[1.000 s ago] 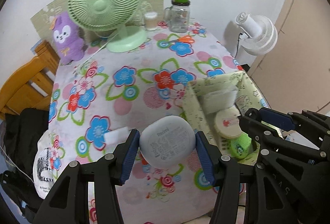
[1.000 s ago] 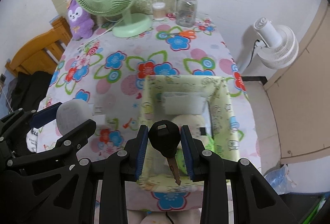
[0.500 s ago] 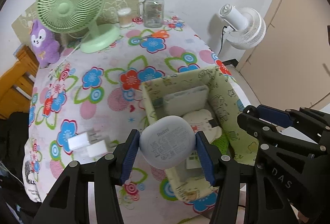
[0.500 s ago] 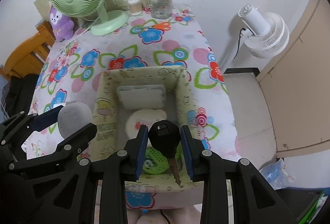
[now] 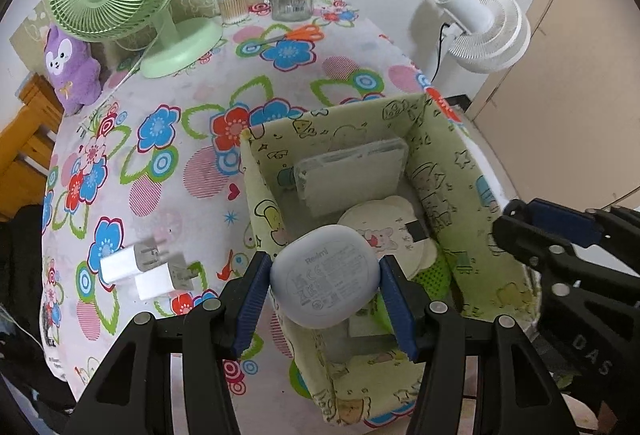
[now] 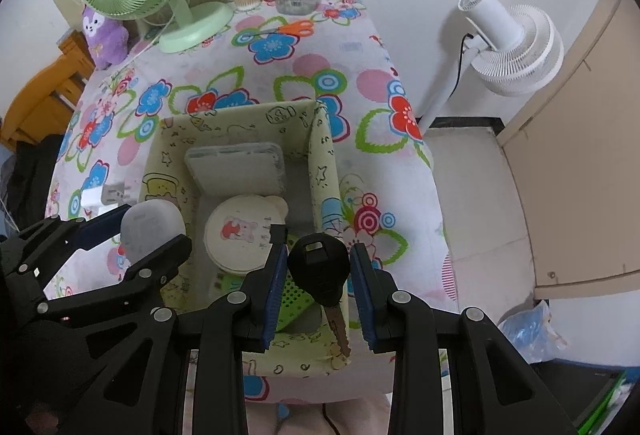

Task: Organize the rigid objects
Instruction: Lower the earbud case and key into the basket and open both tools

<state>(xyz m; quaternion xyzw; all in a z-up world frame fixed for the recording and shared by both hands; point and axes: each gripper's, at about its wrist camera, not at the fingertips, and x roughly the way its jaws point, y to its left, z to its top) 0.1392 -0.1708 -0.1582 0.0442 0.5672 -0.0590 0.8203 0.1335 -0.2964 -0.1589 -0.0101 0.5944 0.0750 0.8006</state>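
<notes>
Steeply down: left fingers (image 5: 324, 295) pinching earbud case (image 5: 325, 282), right fingers (image 6: 318, 275) pinching key (image 6: 320, 269), seemingly over fabric box (image 6: 320, 139).

Both views are bright and evenly lit by soft, diffuse light, with no harsh glare. Shadows are faint: a soft one falls on the wall at nine o'clock of the white fan (image 5: 486, 31). Focus stays sharp on the tabletop (image 6: 304, 67). Fisheye distortion bends straight edges, and black vignetting fills every corner.
</notes>
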